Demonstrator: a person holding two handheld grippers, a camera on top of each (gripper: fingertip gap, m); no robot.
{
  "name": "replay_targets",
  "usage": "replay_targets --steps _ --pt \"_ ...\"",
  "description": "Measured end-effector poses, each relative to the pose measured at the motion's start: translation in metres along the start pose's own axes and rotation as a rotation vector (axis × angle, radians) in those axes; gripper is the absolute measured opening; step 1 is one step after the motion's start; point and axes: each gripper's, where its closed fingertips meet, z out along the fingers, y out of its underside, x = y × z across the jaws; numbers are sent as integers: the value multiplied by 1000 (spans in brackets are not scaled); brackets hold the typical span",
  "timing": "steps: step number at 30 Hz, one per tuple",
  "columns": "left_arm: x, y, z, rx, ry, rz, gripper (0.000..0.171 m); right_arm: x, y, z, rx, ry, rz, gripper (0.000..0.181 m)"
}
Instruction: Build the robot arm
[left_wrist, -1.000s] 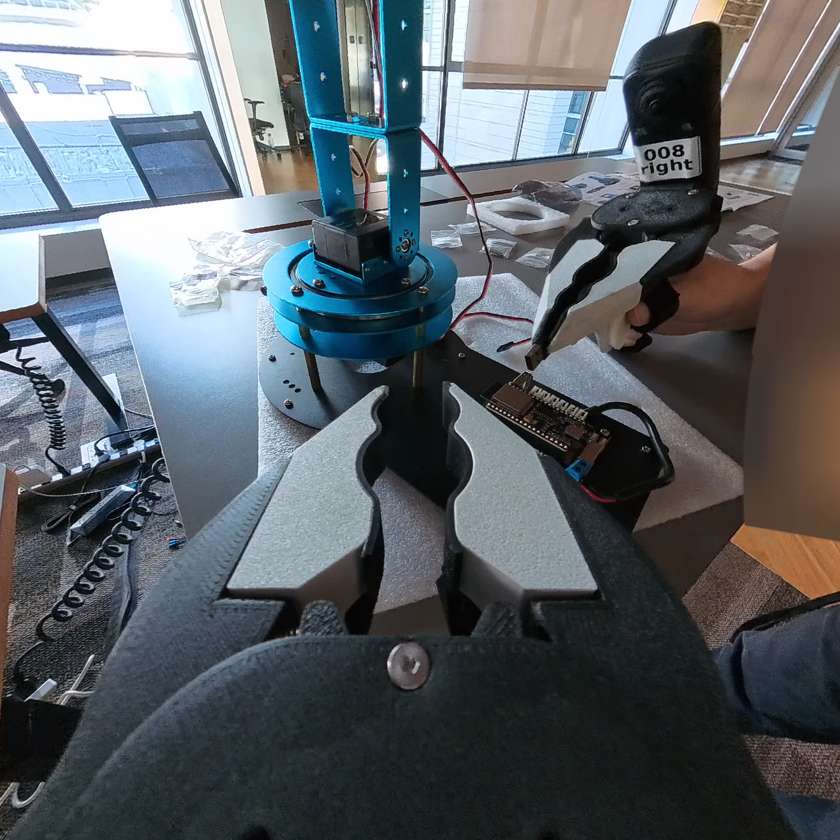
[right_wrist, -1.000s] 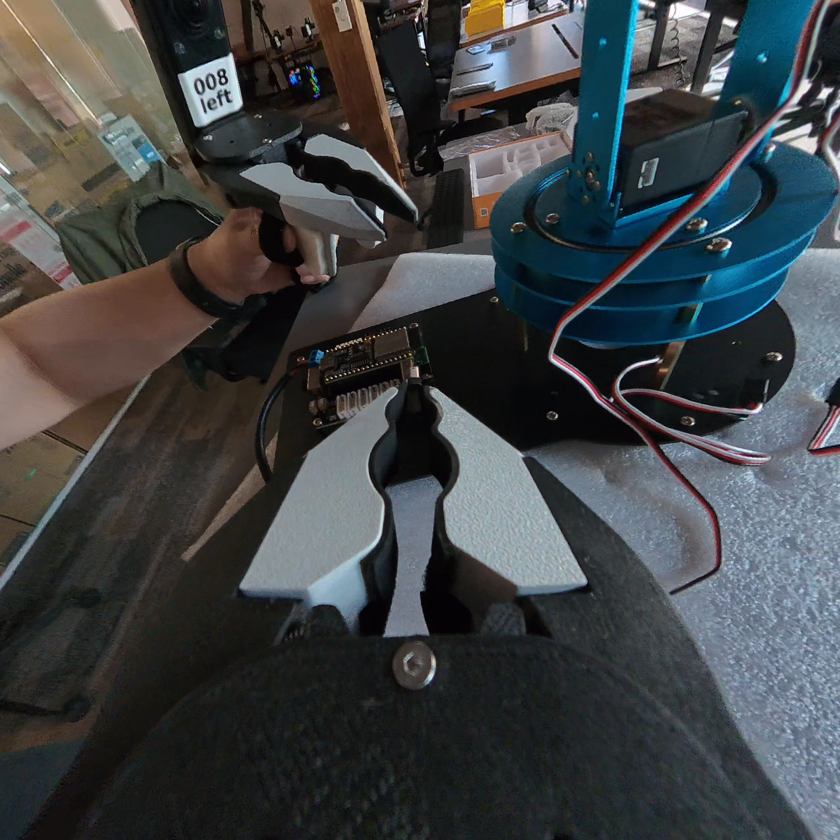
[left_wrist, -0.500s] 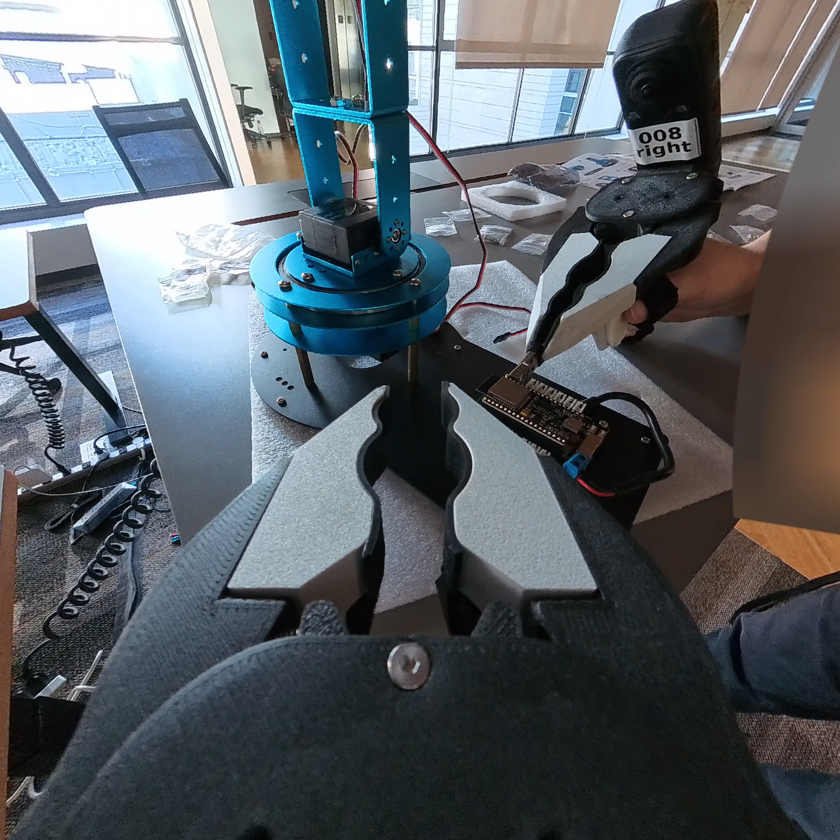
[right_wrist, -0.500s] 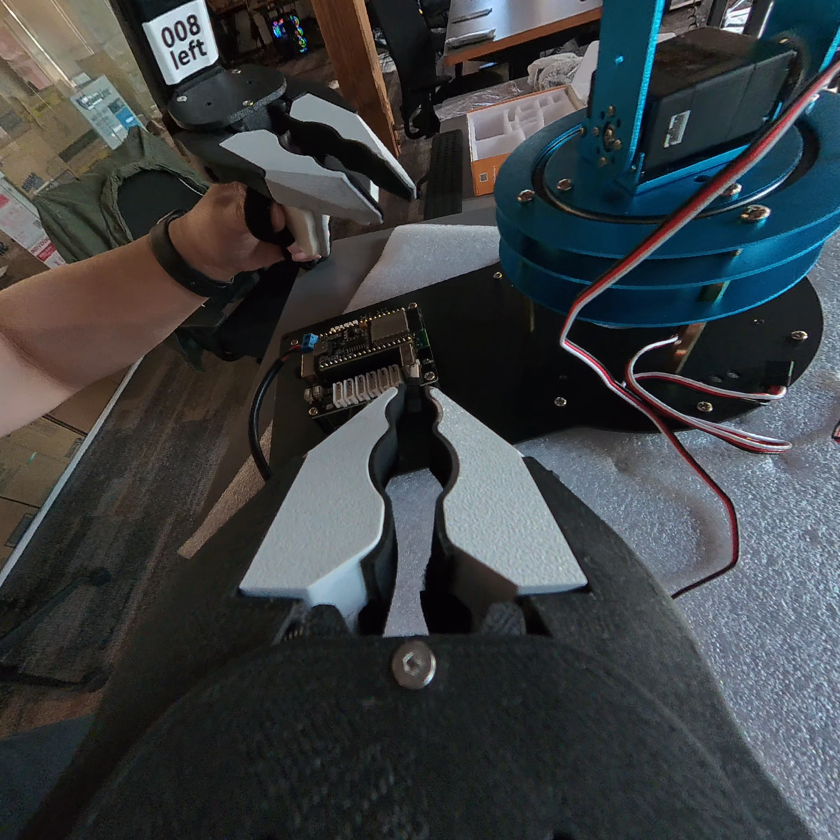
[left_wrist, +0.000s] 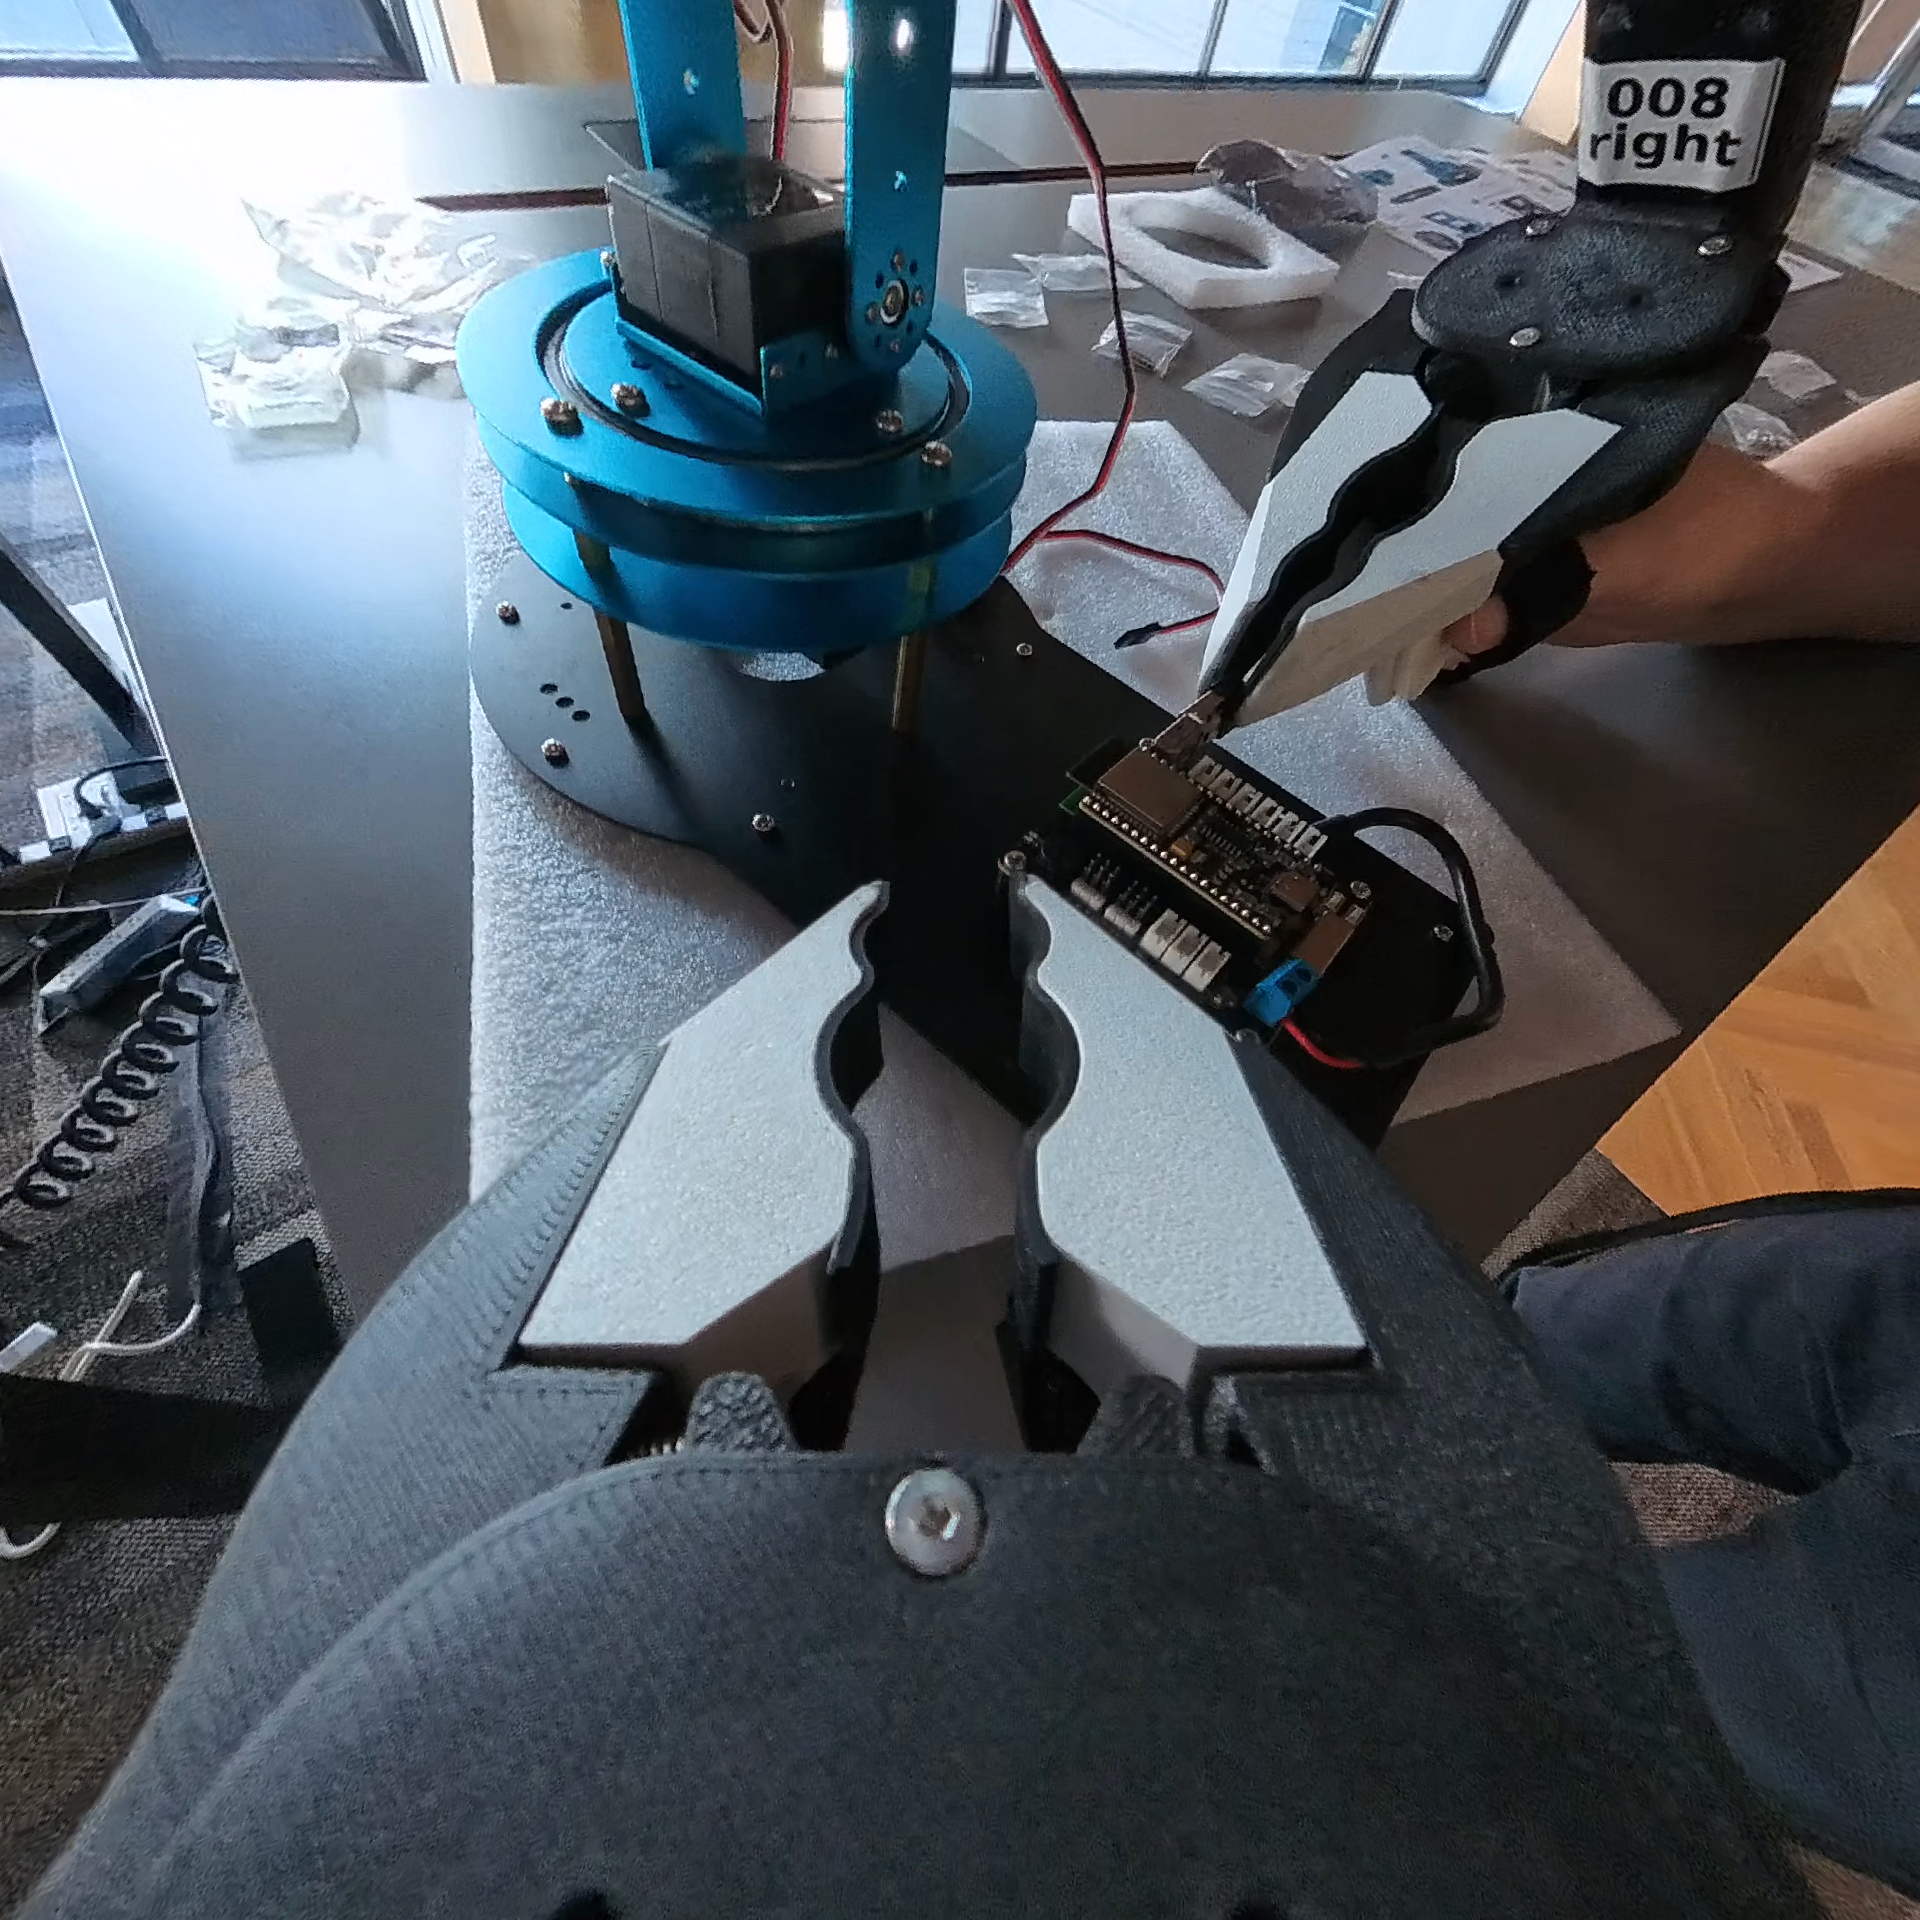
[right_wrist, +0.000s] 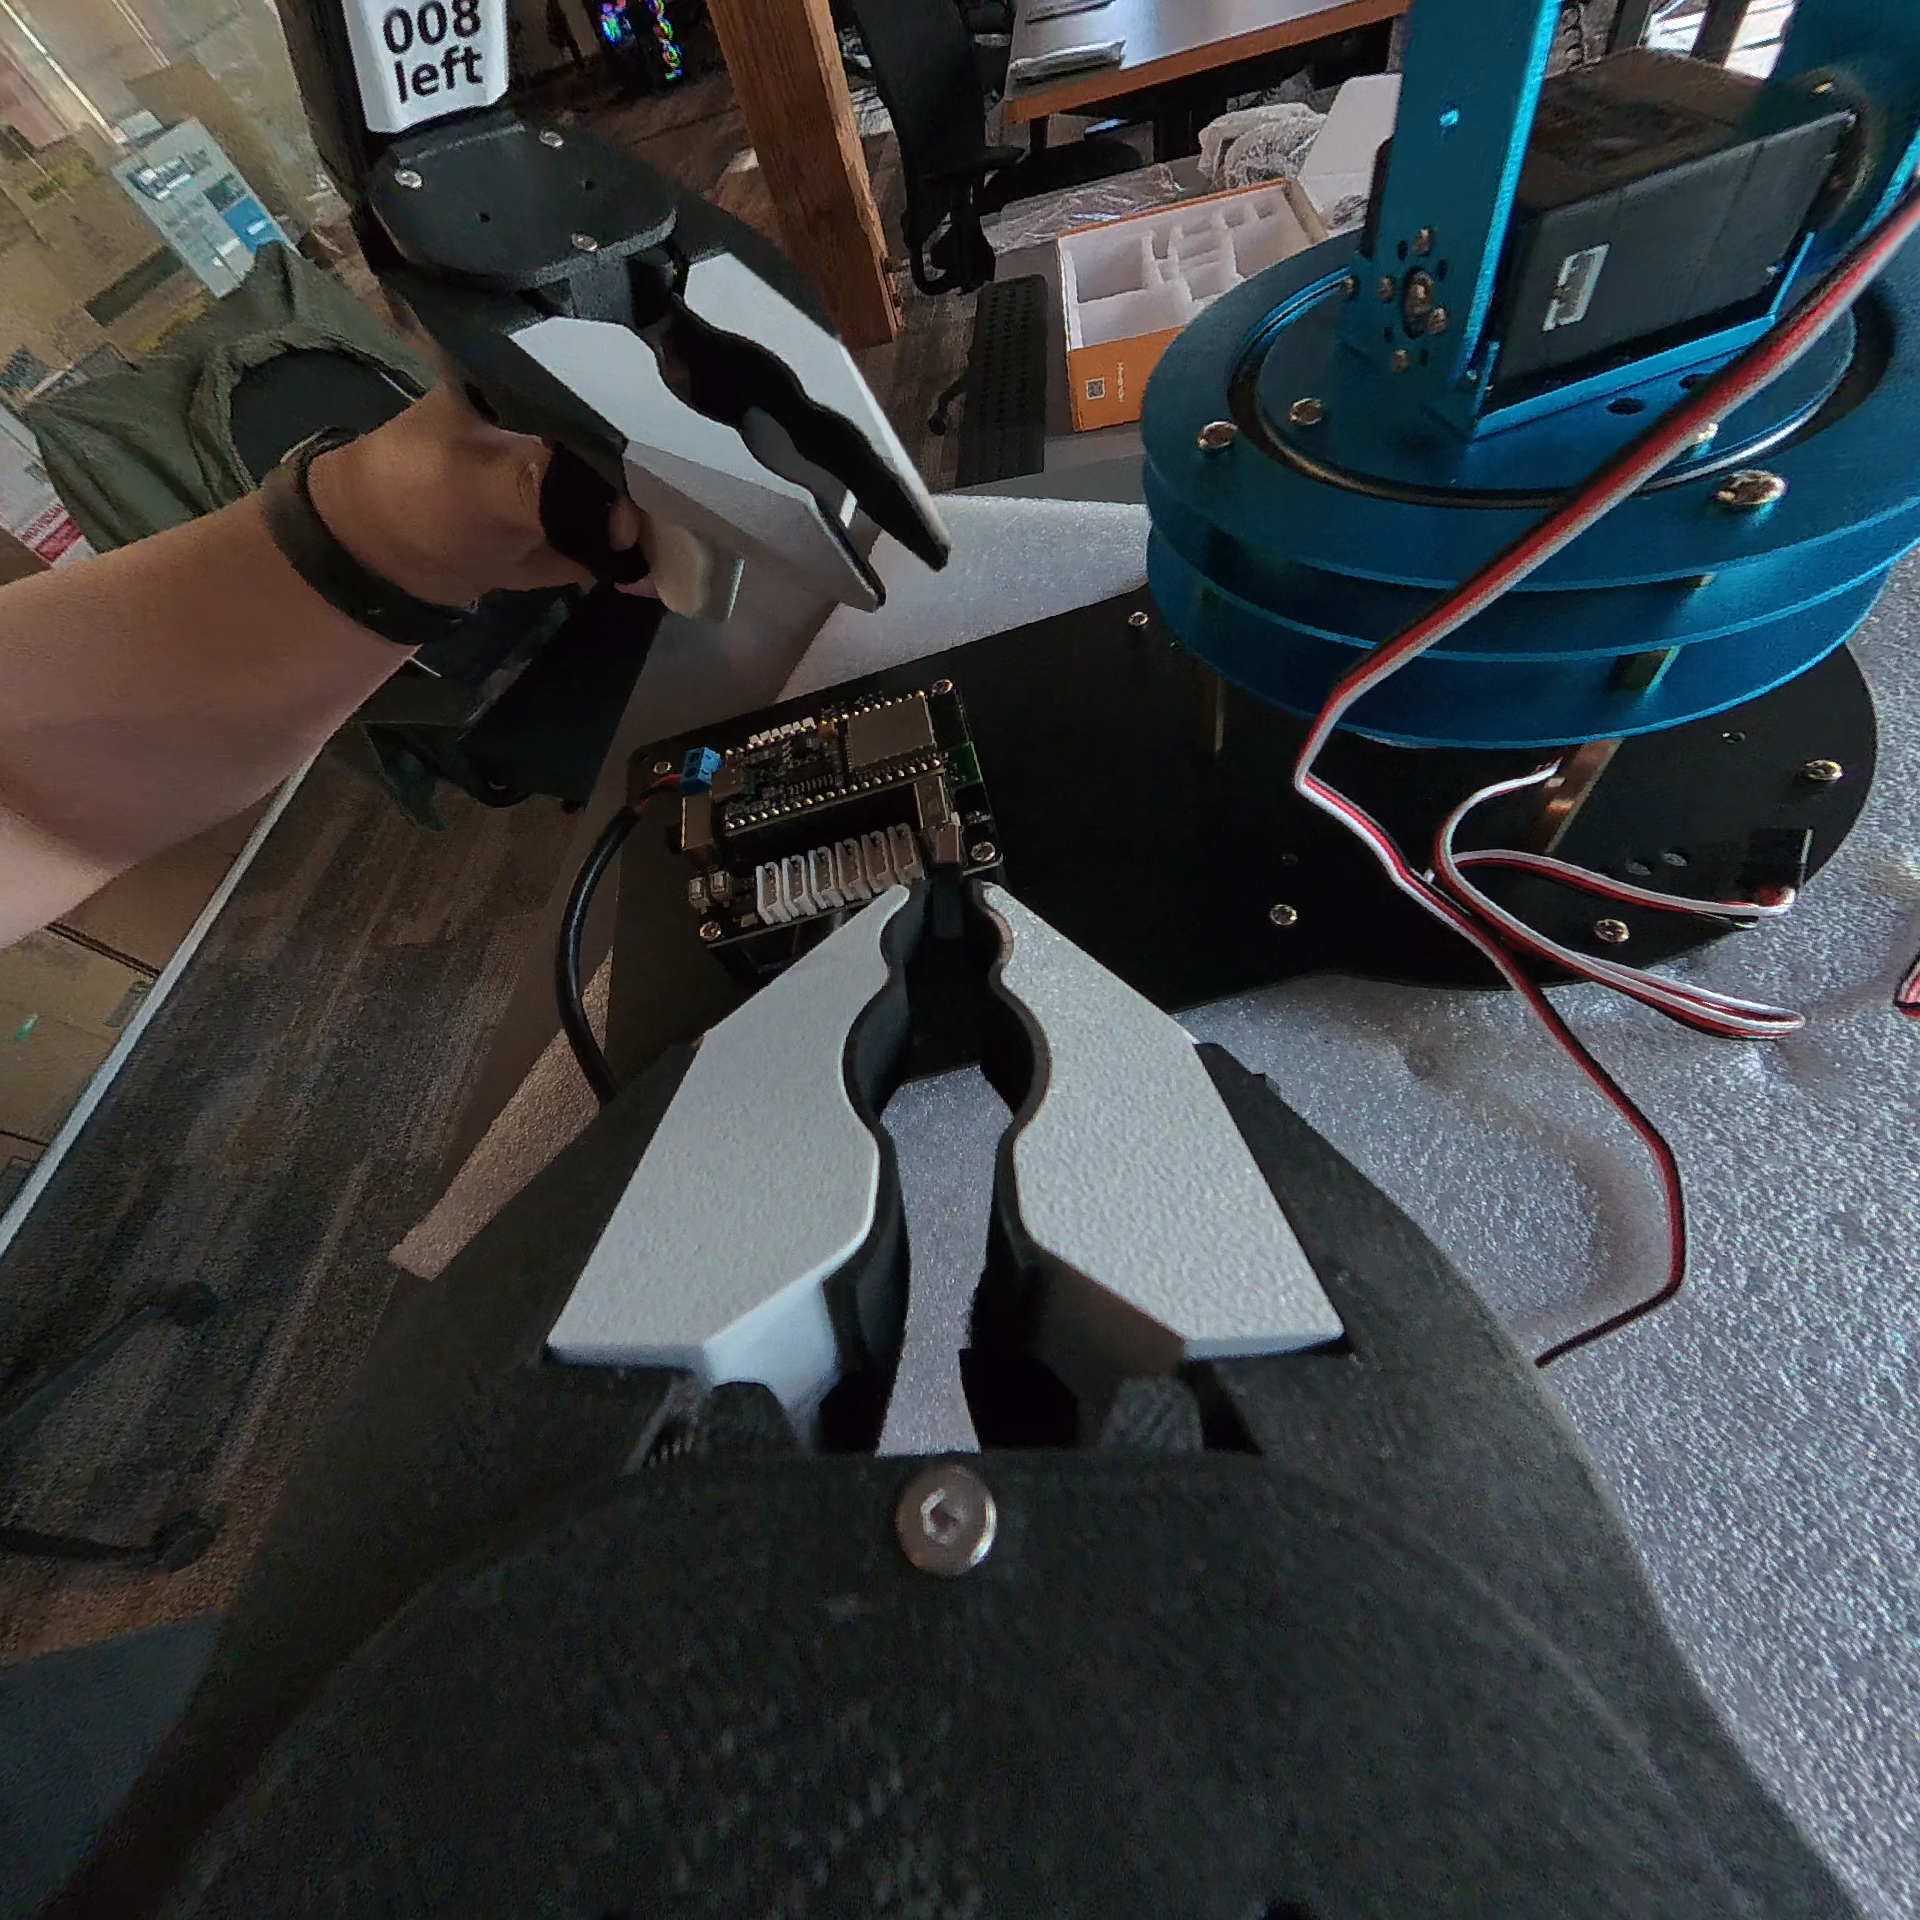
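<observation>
The right tongs (right_wrist: 943, 902), clamped on a small black plug (right_wrist: 943, 891), press it against the black circuit board's (left_wrist: 1205, 868) edge, while the empty left tongs (left_wrist: 943, 914) hover parted nearby.

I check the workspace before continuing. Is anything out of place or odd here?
One loose servo lead lies unplugged on the foam sheet beside the blue turntable. Small plastic bags are scattered on the table.
</observation>
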Motion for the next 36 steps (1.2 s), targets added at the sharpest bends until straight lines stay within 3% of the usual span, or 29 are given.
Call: replay_targets --steps 15,22,30,36 --pt "-12 41 -17 -127 -173 -210 15 -1 4 2 -26 17 -15 6" --pt "-15 43 -25 -88 -217 -281 7 -1 4 3 -38 18 -66 6" --pt "5 51 -30 -118 -141 -342 0 0 4 4 -56 -4 -147 6" --pt "24 54 -29 -149 -10 -578 0 0 5 5 -66 -40 -149 6"
